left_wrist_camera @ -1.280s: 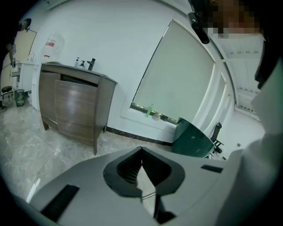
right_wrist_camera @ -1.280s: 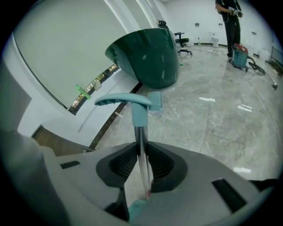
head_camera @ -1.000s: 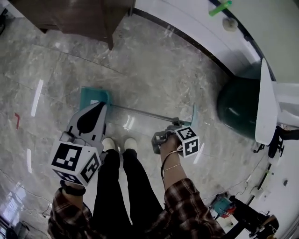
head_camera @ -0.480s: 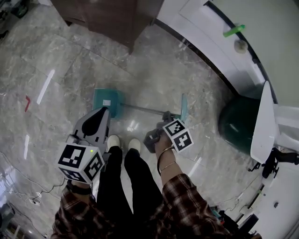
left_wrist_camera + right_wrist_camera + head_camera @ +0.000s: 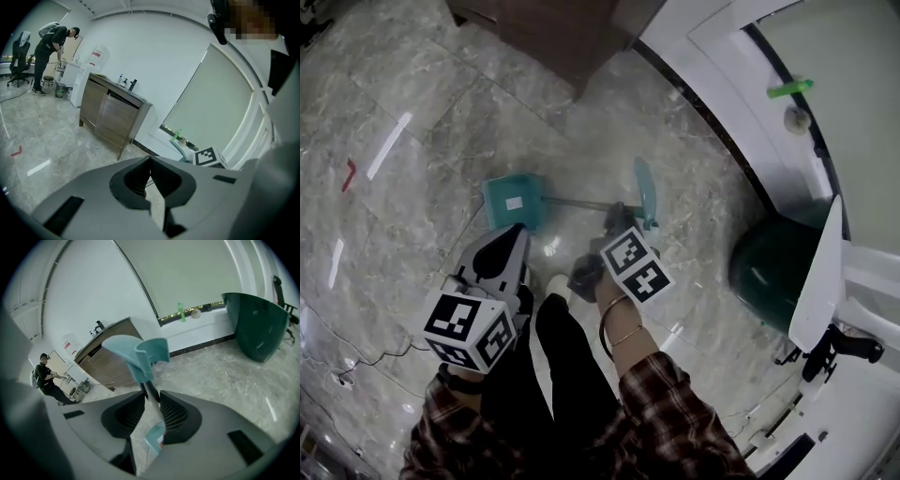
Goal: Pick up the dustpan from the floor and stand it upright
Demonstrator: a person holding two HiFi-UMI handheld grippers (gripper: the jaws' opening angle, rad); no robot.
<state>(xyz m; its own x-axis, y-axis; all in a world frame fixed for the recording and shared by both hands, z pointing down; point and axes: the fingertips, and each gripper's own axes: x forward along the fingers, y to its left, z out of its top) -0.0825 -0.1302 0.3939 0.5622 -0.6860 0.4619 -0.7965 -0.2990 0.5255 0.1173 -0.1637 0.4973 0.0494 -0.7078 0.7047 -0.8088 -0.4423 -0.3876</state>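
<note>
The teal dustpan (image 5: 514,200) rests pan-down on the marble floor, and its thin metal pole (image 5: 577,202) rises to a teal handle (image 5: 645,192). My right gripper (image 5: 617,214) is shut on the pole just below the handle. In the right gripper view the pole (image 5: 151,394) runs between the jaws, with the handle (image 5: 140,357) beyond the tips and the pan (image 5: 154,437) showing below. My left gripper (image 5: 518,231) hovers just in front of the pan, shut and empty; its tips (image 5: 150,159) meet.
A brown wooden cabinet (image 5: 562,28) stands beyond the dustpan. A dark green bin (image 5: 769,267) sits at the right by the white wall ledge, which carries a green bottle (image 5: 790,88). My shoes (image 5: 555,281) are just behind the pole. A person (image 5: 54,42) stands far off.
The right gripper has lifted the handle end, so the pole stands steeper and looks shorter from above. The left gripper has shifted a little beside the pan.
</note>
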